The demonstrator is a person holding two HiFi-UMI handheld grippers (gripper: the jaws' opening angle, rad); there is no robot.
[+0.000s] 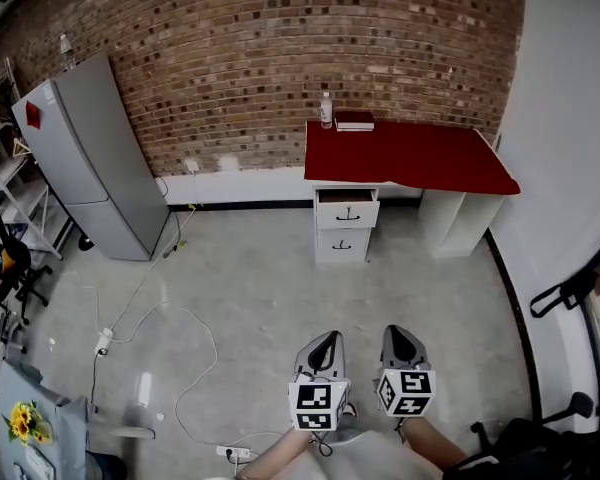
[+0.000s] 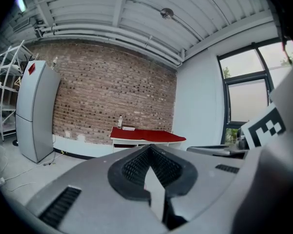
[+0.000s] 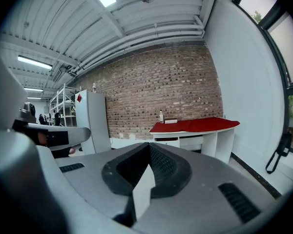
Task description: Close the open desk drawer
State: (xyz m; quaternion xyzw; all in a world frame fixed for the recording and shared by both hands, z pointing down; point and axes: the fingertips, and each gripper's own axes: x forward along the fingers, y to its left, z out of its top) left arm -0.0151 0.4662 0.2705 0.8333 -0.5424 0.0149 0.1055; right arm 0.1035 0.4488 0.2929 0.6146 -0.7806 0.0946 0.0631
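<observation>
Grey metal is what the tall fridge (image 1: 90, 163) is showing, standing far ahead and well to the left of my fingers, against the brick wall (image 1: 280, 48). A white cable (image 1: 195, 338) is trailing over the concrete floor (image 1: 250, 288), left of my fingers, from a power strip (image 1: 104, 342).

I am holding the left gripper (image 1: 325, 340) low over the floor, and its fingers (image 2: 132, 167) are pressing together at the tips, with nothing between them. Just beside it I am holding the right gripper (image 1: 400, 334), and its fingers (image 3: 161, 167) are likewise meeting tip to tip on nothing.

Straight ahead of both pairs of fingers, well apart from them, the white upper drawer (image 1: 347, 208) is sticking out a little from under the red table (image 1: 405, 155). The lower drawer (image 1: 343, 243) beneath it is sitting flush. Past the drawers, at the table's back left corner, a clear bottle (image 1: 326, 110) is standing upright, and a flat dark book (image 1: 355, 121) is lying just to its right. The table is running on to the right of my fingers, reaching the white wall (image 1: 570, 118).
</observation>
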